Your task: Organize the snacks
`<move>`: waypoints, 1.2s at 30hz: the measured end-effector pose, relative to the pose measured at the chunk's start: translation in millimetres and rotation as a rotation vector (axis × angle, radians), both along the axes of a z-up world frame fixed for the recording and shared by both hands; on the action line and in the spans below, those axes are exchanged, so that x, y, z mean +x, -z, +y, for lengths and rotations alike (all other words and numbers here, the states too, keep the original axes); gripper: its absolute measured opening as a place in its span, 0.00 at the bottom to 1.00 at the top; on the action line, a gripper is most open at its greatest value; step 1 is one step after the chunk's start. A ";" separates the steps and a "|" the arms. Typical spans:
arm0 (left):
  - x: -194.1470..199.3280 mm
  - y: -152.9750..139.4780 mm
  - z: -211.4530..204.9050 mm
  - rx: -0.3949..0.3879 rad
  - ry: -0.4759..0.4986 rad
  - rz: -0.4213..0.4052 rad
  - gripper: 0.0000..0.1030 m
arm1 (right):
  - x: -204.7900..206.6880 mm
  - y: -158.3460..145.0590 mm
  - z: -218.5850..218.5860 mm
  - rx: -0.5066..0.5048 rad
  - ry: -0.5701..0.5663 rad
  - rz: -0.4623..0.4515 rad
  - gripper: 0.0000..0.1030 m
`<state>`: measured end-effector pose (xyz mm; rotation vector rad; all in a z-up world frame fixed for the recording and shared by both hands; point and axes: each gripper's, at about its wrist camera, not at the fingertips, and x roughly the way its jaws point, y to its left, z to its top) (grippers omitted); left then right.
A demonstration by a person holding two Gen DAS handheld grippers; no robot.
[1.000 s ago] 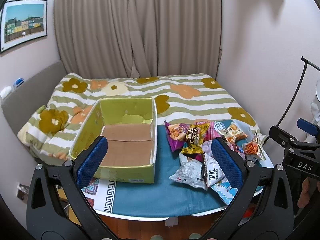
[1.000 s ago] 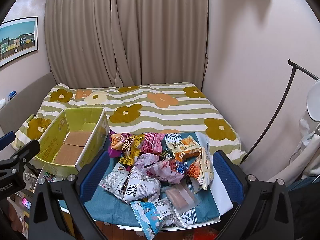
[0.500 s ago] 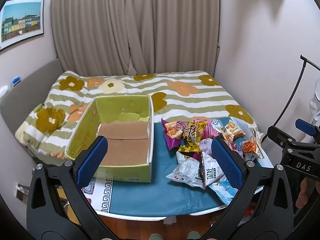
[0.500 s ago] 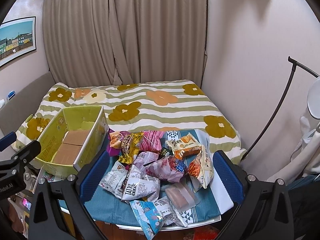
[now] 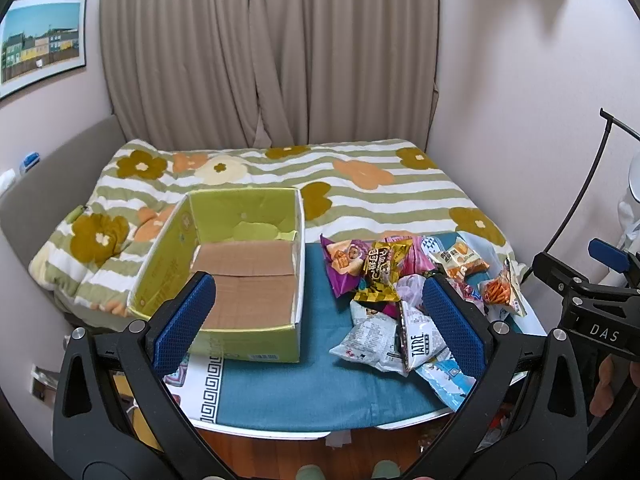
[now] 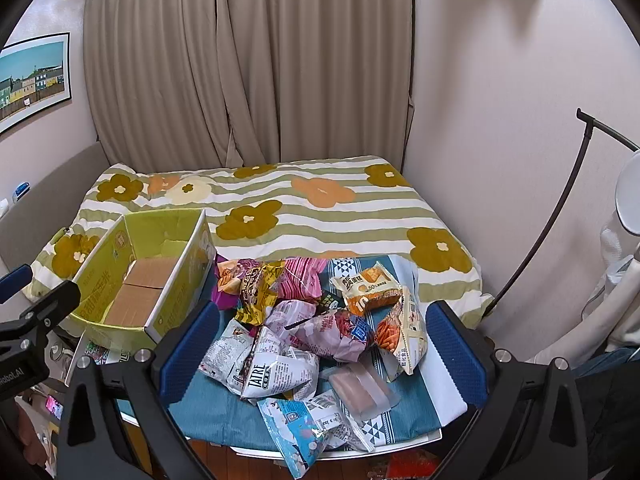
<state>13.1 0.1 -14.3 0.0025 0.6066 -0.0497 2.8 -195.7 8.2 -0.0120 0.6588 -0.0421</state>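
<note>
A pile of snack packets (image 6: pixel 316 320) lies on the blue cloth of a small table (image 5: pixel 304 392); it also shows in the left wrist view (image 5: pixel 396 300). An open yellow-green cardboard box (image 5: pixel 236 272) stands to its left, empty, with brown flaps on its floor; it also shows in the right wrist view (image 6: pixel 140 280). My left gripper (image 5: pixel 320 324) is open and empty, held back above the table's front edge. My right gripper (image 6: pixel 324 348) is open and empty, held above the near side of the pile.
A bed with a striped flower quilt (image 5: pixel 360 192) lies behind the table, with curtains (image 6: pixel 248 60) beyond. A wall stands close on the right, with a black curved stand (image 6: pixel 560 216) beside it. Wooden floor (image 5: pixel 320 452) shows below the table's front edge.
Both views have shifted slightly, and the box and packets sit a little lower and nearer in frame. Both grippers stay open and empty.
</note>
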 end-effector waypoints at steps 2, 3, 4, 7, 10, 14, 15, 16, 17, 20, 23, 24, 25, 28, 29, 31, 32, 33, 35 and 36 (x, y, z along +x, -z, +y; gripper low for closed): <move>-0.5 0.7 -0.7 0.000 0.000 0.002 1.00 | 0.2 0.1 -0.3 0.000 0.000 -0.001 1.00; -0.4 0.7 -1.3 0.000 0.001 0.002 1.00 | 0.3 0.1 -0.4 0.000 0.001 0.000 1.00; 0.3 1.3 -2.4 0.000 0.002 0.003 1.00 | 0.2 0.1 -0.4 0.001 0.001 0.001 1.00; 0.5 3.0 -5.4 0.000 0.003 0.009 1.00 | 0.1 -0.3 -0.1 0.003 0.001 0.002 1.00; 1.6 4.5 -8.6 -0.007 0.005 0.022 1.00 | -0.4 2.1 -3.0 0.004 0.003 0.012 1.00; 5.6 10.0 -17.9 -0.023 0.011 0.059 1.00 | -3.9 5.8 -14.6 0.008 0.009 0.028 1.00; 7.1 12.8 -21.3 -0.031 0.011 0.071 1.00 | -4.4 7.5 -19.5 0.009 0.007 0.034 1.00; 8.2 15.7 -24.1 -0.040 0.011 0.080 1.00 | -4.6 9.8 -25.0 0.008 0.006 0.043 1.00; 9.2 18.1 -26.9 -0.047 0.010 0.088 1.00 | -5.2 12.6 -29.6 0.007 0.004 0.052 1.00; 14.7 29.5 -39.8 -0.073 0.005 0.123 1.00 | -1.7 22.1 -49.7 0.021 -0.009 0.081 1.00; 22.1 41.0 -57.6 -0.082 0.010 0.163 1.00 | 5.9 32.1 -71.1 0.033 -0.017 0.118 1.00; 24.6 44.9 -63.6 -0.081 0.017 0.172 1.00 | 8.0 36.3 -78.4 0.038 -0.019 0.129 1.00; 27.5 49.3 -70.3 -0.079 0.023 0.181 1.00 | 10.7 39.8 -85.2 0.044 -0.022 0.137 1.00; 36.7 64.8 -88.6 -0.084 0.051 0.218 1.00 | 18.4 53.0 -103.7 0.057 -0.033 0.168 1.00; 40.9 73.1 -94.7 -0.092 0.066 0.237 1.00 | 20.8 57.8 -108.7 0.056 -0.038 0.175 1.00; 48.8 87.9 -105.9 -0.093 0.090 0.269 1.00 | 26.5 67.8 -117.0 0.050 -0.044 0.193 1.00; 52.6 96.4 -112.1 -0.088 0.102 0.284 1.00 | 30.2 72.6 -119.6 0.047 -0.045 0.203 1.00; 57.6 107.4 -118.6 -0.076 0.115 0.296 1.00 | 33.5 78.1 -122.4 0.046 -0.043 0.215 1.00; 64.9 123.5 -127.3 -0.057 0.140 0.313 1.00 | 39.7 89.2 -128.7 0.054 -0.039 0.237 1.00; 69.0 131.9 -131.7 -0.045 0.153 0.320 1.00 | 43.2 95.3 -130.1 0.061 -0.038 0.249 1.00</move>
